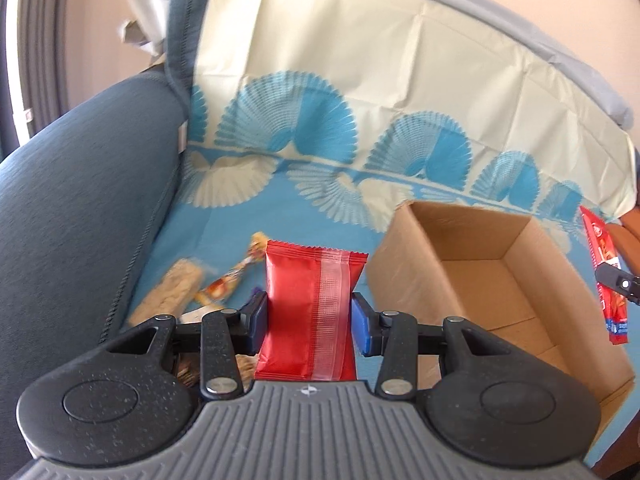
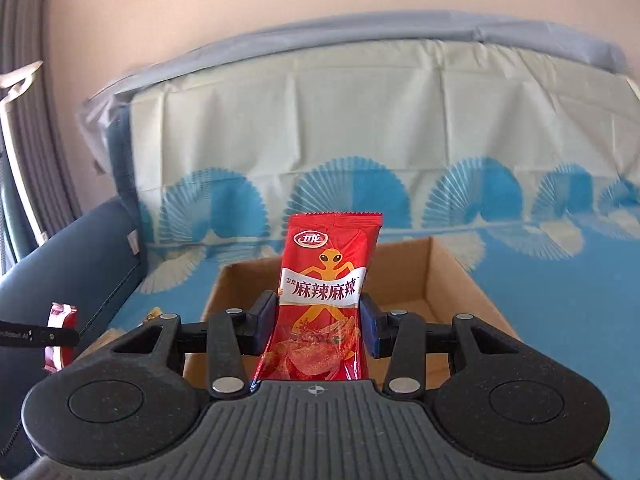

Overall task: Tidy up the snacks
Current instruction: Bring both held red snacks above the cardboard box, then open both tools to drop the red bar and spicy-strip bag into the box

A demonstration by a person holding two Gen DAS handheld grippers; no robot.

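My left gripper [image 1: 308, 318] is shut on a plain red snack packet [image 1: 308, 312], held upright above the blue cloth, left of an open cardboard box [image 1: 472, 280]. My right gripper [image 2: 318, 322] is shut on a red spicy-strip packet [image 2: 324, 304] printed with an orange figure; it hangs in front of the same cardboard box [image 2: 452, 272]. The spicy-strip packet [image 1: 604, 272] and a right fingertip [image 1: 618, 280] show at the right edge of the left wrist view. At the left edge of the right wrist view I see the plain red packet [image 2: 60, 336] and a left finger [image 2: 40, 336].
Loose snacks lie on the blue cloth left of the box: a pale cracker pack [image 1: 168, 292] and an orange-wrapped candy [image 1: 228, 280]. A dark blue sofa arm [image 1: 80, 208] rises at the left. A cream and blue patterned cloth [image 2: 360, 120] covers the seat and backrest.
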